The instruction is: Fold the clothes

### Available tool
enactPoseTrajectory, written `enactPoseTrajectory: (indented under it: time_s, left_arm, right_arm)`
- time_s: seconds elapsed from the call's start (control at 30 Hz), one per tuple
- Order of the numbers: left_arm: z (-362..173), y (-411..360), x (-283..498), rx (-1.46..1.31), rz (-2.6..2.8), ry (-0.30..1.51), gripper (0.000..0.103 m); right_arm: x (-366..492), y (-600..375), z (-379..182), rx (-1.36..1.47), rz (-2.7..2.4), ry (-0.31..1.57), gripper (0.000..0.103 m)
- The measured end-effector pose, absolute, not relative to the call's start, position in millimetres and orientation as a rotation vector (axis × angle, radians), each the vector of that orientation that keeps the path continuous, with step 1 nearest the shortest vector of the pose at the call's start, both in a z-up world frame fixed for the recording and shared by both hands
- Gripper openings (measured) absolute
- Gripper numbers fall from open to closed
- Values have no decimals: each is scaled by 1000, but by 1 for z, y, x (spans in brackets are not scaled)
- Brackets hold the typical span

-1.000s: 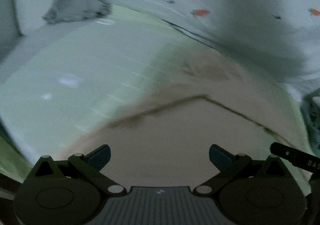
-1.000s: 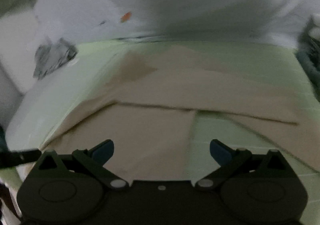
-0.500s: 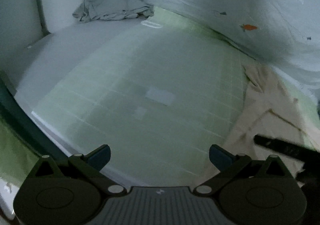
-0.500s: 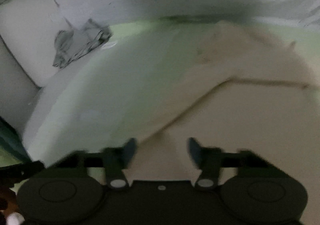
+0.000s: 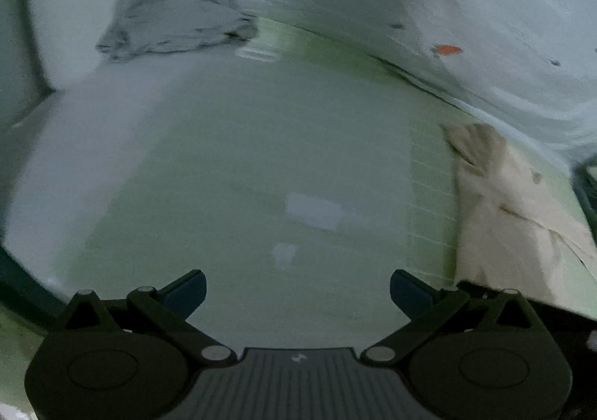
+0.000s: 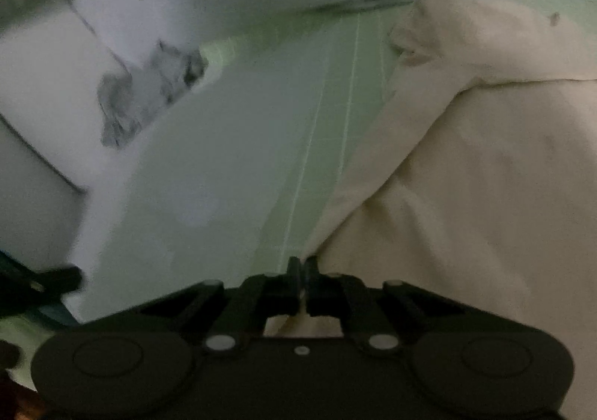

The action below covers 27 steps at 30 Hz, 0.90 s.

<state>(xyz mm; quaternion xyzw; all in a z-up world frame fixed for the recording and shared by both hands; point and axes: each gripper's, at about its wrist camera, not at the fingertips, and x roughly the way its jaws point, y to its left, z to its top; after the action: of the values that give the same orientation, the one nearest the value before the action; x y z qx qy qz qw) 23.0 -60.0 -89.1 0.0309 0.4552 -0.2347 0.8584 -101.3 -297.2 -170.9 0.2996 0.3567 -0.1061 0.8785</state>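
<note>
One beige garment (image 6: 466, 177); one grey garment (image 5: 175, 28)

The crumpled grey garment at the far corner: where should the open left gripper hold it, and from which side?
Probably the near right corner of the crumpled grey garment, coming from the green mat side: that edge lies low and free. The left gripper is open and empty.

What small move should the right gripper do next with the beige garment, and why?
Probably lift and draw the pinched edge across. The right gripper is shut on the near edge of the beige garment, which lies rumpled on the green mat; the left gripper is open, holding nothing.
</note>
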Motion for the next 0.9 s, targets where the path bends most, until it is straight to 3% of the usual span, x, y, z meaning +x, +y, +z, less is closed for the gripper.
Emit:
enactPoseTrajectory:
  time_s: [0.23,0.53,0.8,0.9]
  left_arm:
    - [-98,-111,4,71,-581,990,103]
    - [-120,-188,-50,185,-664,1050,103]
    - [-145,-208,-74,234,-622,1127,103]
    - [-142,-211,-65,197,-571,1121,103]
  right_arm:
    - [-155,-339,-151,689,-295,664,2]
    - [-171,-371,-168,526,-315,818,2]
    - [-161,-362,-189,262,-249,942,4]
    - [-159,-365,-185,217,-229,970,17]
